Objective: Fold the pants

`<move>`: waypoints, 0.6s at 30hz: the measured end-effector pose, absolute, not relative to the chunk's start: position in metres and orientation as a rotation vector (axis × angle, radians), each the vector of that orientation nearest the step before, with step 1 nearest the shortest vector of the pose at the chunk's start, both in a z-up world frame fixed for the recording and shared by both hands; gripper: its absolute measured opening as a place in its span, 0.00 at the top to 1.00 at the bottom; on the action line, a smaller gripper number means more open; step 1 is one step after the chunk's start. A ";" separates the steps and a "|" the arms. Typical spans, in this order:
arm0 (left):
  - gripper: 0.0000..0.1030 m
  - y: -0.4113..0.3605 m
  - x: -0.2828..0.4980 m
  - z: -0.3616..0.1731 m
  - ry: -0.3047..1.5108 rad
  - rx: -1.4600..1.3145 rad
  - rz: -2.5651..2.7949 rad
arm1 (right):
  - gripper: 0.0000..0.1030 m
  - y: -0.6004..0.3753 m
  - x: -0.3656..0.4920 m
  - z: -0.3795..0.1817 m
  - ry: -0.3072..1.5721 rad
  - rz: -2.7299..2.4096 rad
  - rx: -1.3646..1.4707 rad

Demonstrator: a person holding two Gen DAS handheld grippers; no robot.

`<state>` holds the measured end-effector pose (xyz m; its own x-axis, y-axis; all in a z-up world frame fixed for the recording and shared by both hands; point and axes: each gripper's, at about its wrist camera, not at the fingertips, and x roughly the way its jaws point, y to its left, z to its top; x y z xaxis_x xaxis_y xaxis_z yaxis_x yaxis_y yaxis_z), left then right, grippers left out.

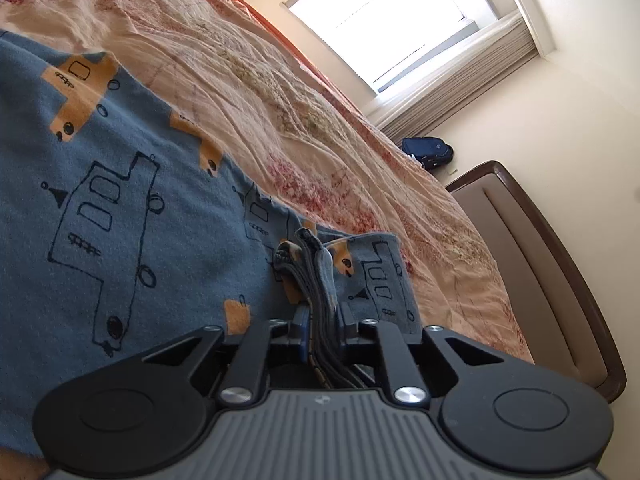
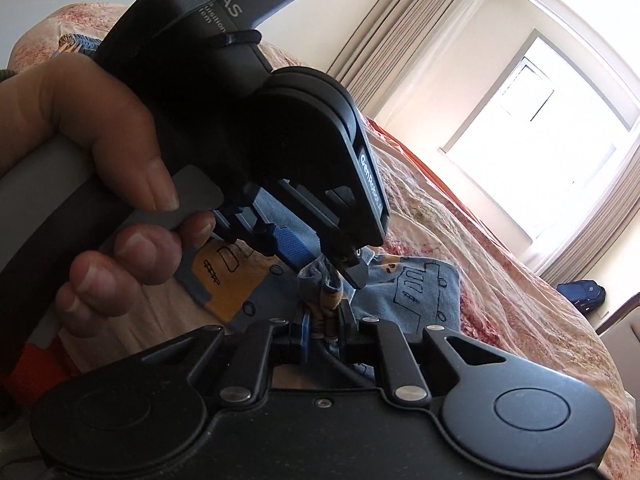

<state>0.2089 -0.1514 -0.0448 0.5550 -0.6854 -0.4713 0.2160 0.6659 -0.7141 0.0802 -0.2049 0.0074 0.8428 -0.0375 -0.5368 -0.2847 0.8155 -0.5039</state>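
The pants are blue with orange and outlined truck prints and lie on a peach bedspread. My left gripper is shut on a bunched edge of the pants. My right gripper is shut on another bunch of the pants. In the right wrist view the left gripper hangs just above and ahead of the right one, held by a hand, its blue-padded fingers pinching the same bunch of cloth. The two grippers are almost touching.
The bedspread runs toward a bright window with curtains. A brown headboard edges the bed at the right. A dark blue bag sits on the floor beyond the bed.
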 end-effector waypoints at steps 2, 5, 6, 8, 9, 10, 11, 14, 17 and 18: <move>0.89 -0.153 0.205 -0.041 0.769 -0.640 -0.592 | 0.86 -0.201 0.079 0.006 0.547 0.120 -0.631; 0.90 -0.157 0.194 -0.031 0.691 -0.597 -0.600 | 0.86 -0.190 0.074 0.001 0.513 0.069 -0.709; 0.90 -0.157 0.191 -0.028 0.675 -0.589 -0.604 | 0.86 -0.186 0.072 0.001 0.503 0.061 -0.728; 0.90 -0.155 0.188 -0.020 0.657 -0.562 -0.609 | 0.86 -0.182 0.069 0.004 0.489 0.050 -0.731; 0.90 -0.153 0.187 -0.016 0.648 -0.554 -0.609 | 0.86 -0.182 0.069 0.008 0.489 0.052 -0.714; 0.90 -0.150 0.186 -0.012 0.641 -0.555 -0.609 | 0.86 -0.181 0.068 0.012 0.487 0.054 -0.692; 0.90 -0.145 0.186 -0.009 0.633 -0.561 -0.610 | 0.86 -0.178 0.068 0.017 0.484 0.058 -0.672; 0.90 -0.123 0.185 0.002 0.591 -0.576 -0.604 | 0.86 -0.165 0.069 0.031 0.453 0.070 -0.651; 0.90 -0.090 0.182 0.006 0.546 -0.597 -0.589 | 0.86 -0.148 0.068 0.042 0.410 0.106 -0.591; 0.90 -0.080 0.181 0.006 0.541 -0.590 -0.577 | 0.86 -0.143 0.068 0.044 0.399 0.125 -0.560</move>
<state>0.1811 -0.0800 0.0064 0.7119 -0.6348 -0.3004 0.3409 0.6863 -0.6425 0.0684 -0.1429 0.0438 0.9160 0.0075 -0.4012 -0.2223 0.8419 -0.4918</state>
